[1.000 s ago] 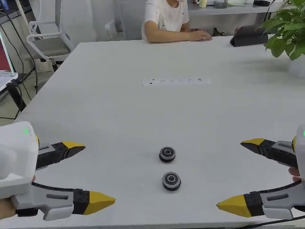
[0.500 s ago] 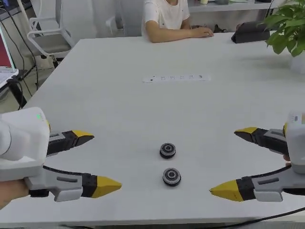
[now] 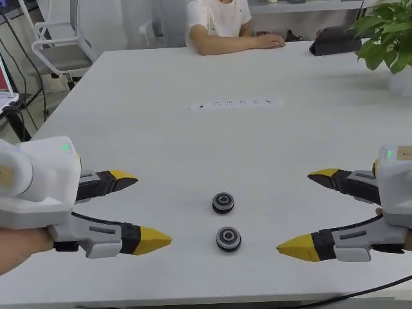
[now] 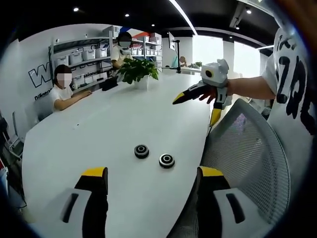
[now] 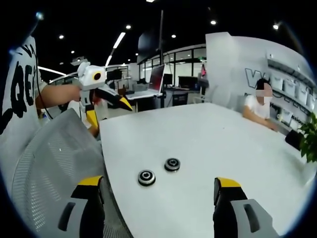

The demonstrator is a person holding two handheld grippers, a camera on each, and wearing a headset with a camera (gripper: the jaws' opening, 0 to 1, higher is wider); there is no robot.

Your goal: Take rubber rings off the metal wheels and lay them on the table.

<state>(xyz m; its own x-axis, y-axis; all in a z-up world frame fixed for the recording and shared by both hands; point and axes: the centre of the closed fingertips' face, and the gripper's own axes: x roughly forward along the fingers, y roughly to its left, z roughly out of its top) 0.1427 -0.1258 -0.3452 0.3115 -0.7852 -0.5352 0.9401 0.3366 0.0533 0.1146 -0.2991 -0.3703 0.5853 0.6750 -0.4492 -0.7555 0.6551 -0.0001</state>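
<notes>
Two small metal wheels with black rubber rings lie flat near the table's front: the far wheel [image 3: 223,202] [image 4: 141,151] [image 5: 172,164] and the near wheel [image 3: 228,238] [image 4: 166,160] [image 5: 146,177]. My left gripper [image 3: 143,209] [image 4: 151,178] [image 5: 108,107] is open at the left, about a hand's width from both wheels. At the right, my right gripper [image 3: 302,212] [image 5: 157,187] [image 4: 198,106] is open too, equally apart from them. Nothing sits between either pair of yellow-tipped jaws.
A white power strip [image 3: 235,103] lies mid-table. A person [image 3: 222,26] sits at the far end, beside a dark bag [image 3: 335,42]. A potted plant [image 3: 385,35] stands at the far right. A mesh chair back [image 4: 247,158] [image 5: 54,163] is at the table's front edge.
Both grippers have moved inward toward the wheels, still open. The head camera shifted slightly. The wheels lie where they were.
</notes>
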